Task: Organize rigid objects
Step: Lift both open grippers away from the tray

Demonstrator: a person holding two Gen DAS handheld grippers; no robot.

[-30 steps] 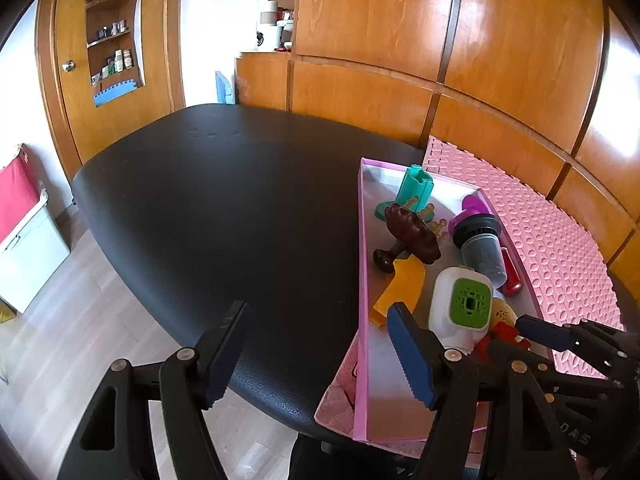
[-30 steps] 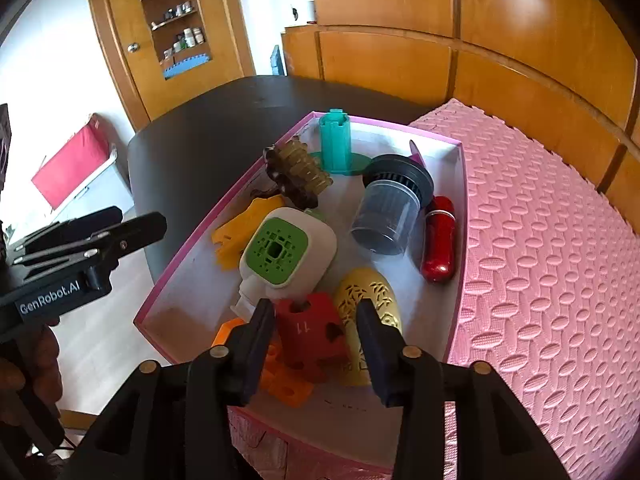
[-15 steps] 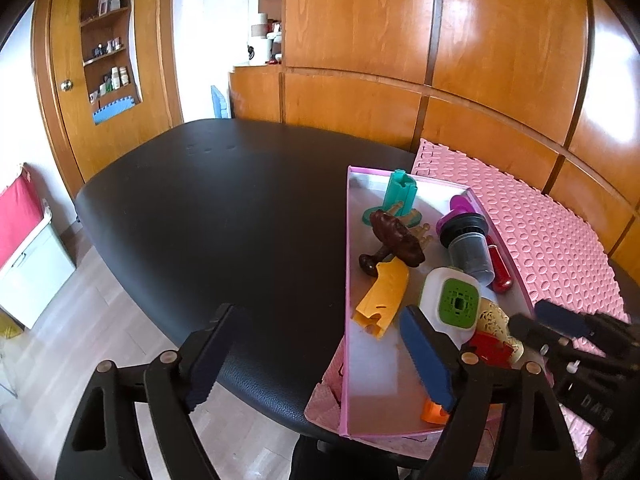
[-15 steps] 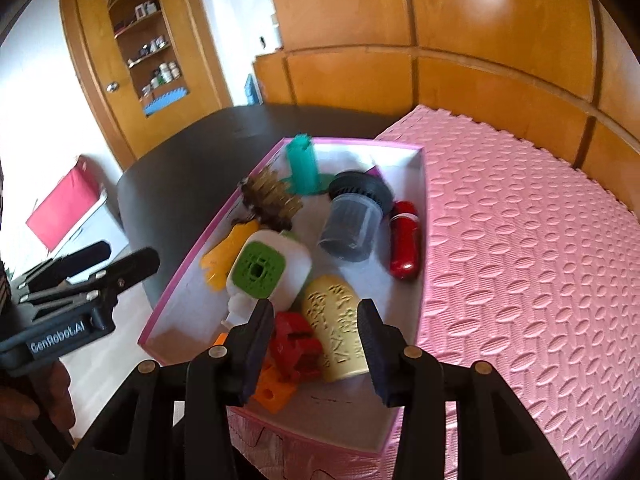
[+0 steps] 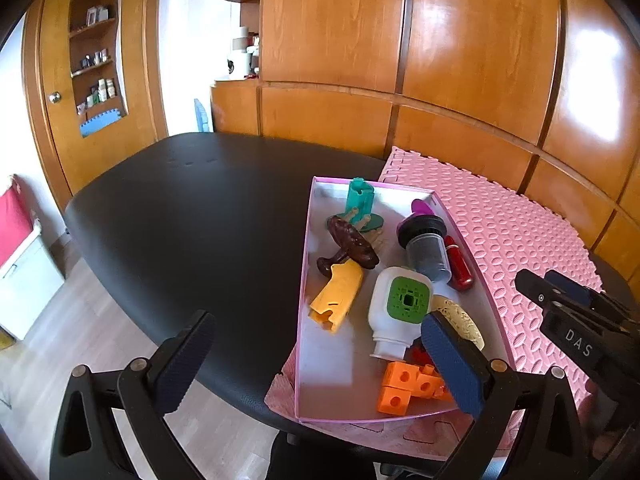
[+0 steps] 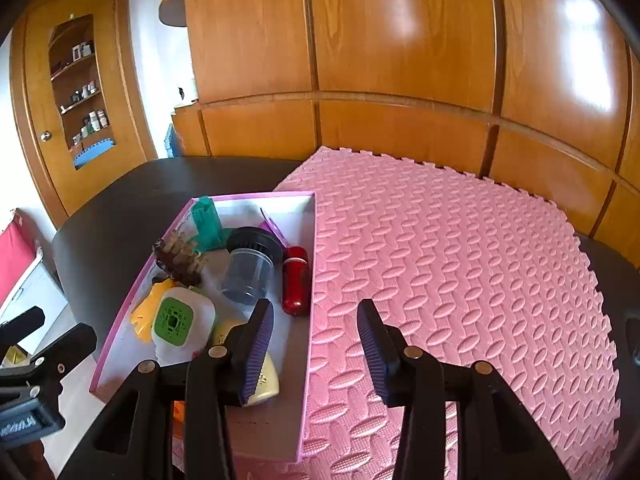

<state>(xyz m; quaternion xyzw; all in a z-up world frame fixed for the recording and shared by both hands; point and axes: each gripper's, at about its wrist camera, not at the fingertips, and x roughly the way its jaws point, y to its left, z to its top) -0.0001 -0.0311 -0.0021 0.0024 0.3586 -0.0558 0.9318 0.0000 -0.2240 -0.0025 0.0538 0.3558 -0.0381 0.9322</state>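
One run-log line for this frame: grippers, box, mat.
left gripper: open, jaws just widened, empty | right gripper: open, empty | pink-rimmed cardboard box: toys inside | pink foam mat: bare

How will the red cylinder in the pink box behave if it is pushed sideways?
The red cylinder lies on its side, so it would probably roll. The box wall beside it should stop it soon. It looks glossy, so perhaps slippery to grip.
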